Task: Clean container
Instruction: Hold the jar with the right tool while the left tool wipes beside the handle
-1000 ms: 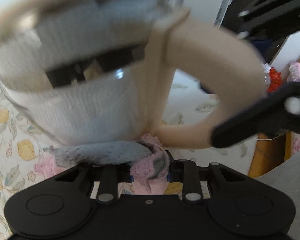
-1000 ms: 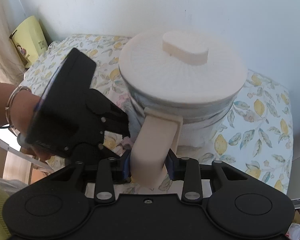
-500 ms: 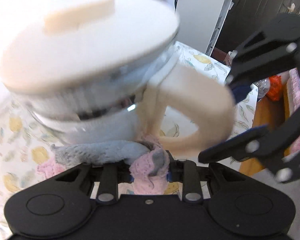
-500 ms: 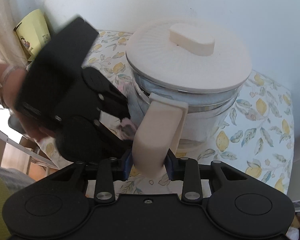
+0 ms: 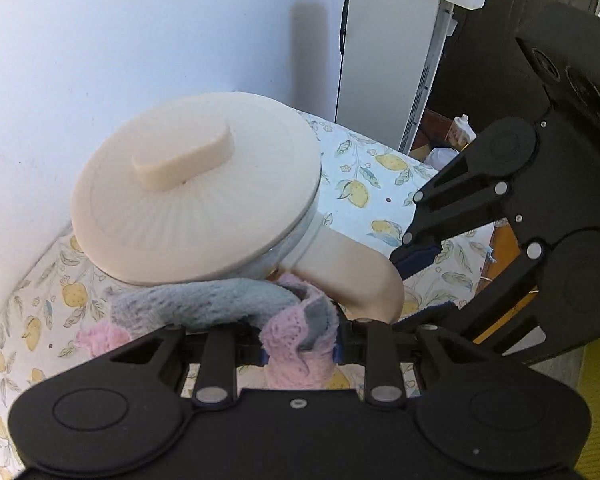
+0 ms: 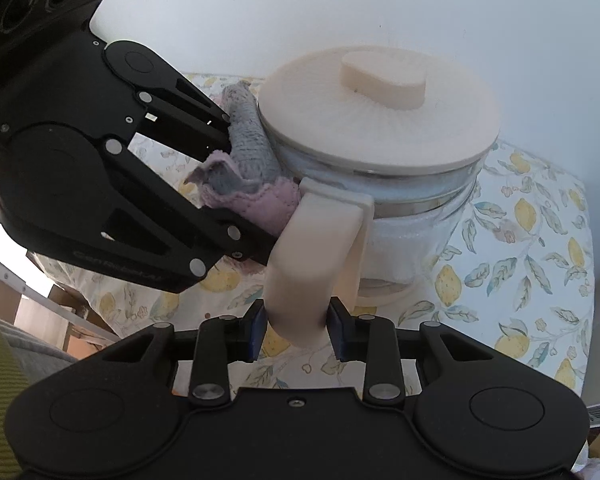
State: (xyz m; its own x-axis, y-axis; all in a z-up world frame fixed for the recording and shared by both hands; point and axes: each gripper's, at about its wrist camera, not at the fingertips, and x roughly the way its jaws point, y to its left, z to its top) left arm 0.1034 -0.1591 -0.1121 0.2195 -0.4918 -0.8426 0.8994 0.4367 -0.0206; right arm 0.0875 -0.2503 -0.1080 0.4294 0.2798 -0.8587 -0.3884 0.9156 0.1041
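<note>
A glass container (image 6: pixel 416 216) with a cream ribbed lid (image 5: pixel 196 188) stands on a lemon-print tablecloth. My right gripper (image 6: pixel 296 328) grips its cream handle (image 6: pixel 312 248), the jaws closing tighter on it, pads pressing both sides. My left gripper (image 5: pixel 300 344) is shut on a bunched pink and grey cloth (image 5: pixel 204 304). The cloth (image 6: pixel 252 148) lies against the container's side just under the lid rim, left of the handle. In the right wrist view my left gripper (image 6: pixel 244 192) comes in from the left. In the left wrist view my right gripper (image 5: pixel 410 284) holds the handle (image 5: pixel 352 276).
The tablecloth (image 6: pixel 540 240) covers a small table set against a white wall (image 6: pixel 340 8). A white appliance (image 5: pixel 396 60) with a black cable stands beyond the table's far corner. Wooden furniture (image 5: pixel 496 328) lies past the table edge.
My left gripper has risen with the cloth, from near the container's base up to just under the lid rim. My right gripper has stayed on the handle.
</note>
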